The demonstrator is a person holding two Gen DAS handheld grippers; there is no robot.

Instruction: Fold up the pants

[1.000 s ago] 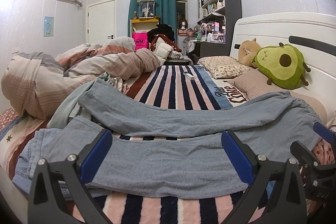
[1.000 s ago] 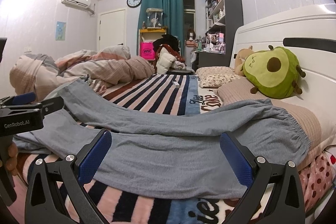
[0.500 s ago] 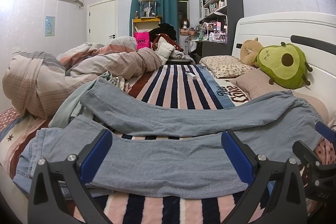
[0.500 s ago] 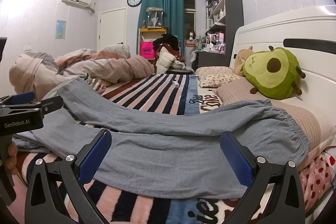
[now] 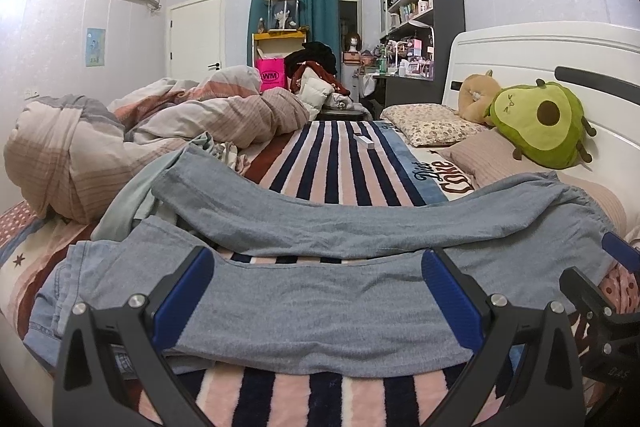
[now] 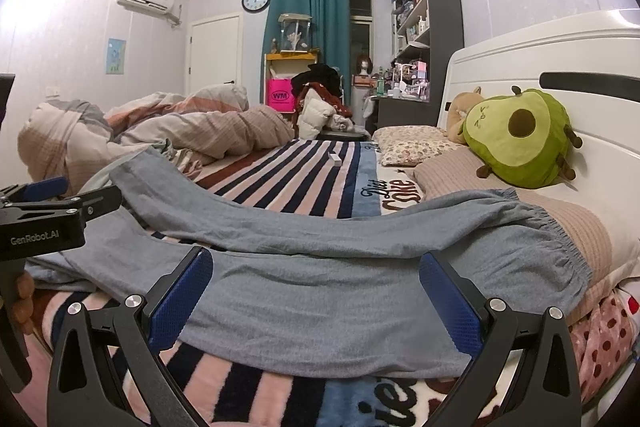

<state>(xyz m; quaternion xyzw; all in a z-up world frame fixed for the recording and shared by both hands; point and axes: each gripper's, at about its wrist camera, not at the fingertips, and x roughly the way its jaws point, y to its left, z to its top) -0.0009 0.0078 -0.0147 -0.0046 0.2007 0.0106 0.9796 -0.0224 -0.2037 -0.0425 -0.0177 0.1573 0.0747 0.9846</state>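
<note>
Grey pants [image 5: 320, 291] lie spread across the striped bed, legs apart running left, elastic waistband [image 6: 560, 235] at the right on a pillow. In the right wrist view the pants [image 6: 340, 291] fill the foreground. My left gripper [image 5: 318, 301] is open and empty, hovering just before the near leg. My right gripper [image 6: 316, 301] is open and empty, before the near leg closer to the waistband. The left gripper also shows at the left edge of the right wrist view [image 6: 60, 203]; the right gripper shows at the right edge of the left wrist view [image 5: 600, 287].
A crumpled duvet [image 5: 120, 139] piles up at the left. A pale green garment [image 5: 132, 199] lies by the leg ends. Pillows [image 5: 428, 125] and an avocado plush [image 5: 540, 125] sit by the headboard at right. A small white object [image 5: 365, 141] lies on the striped blanket.
Both grippers have barely shifted; the view is nearly the same. The pants have not moved.
</note>
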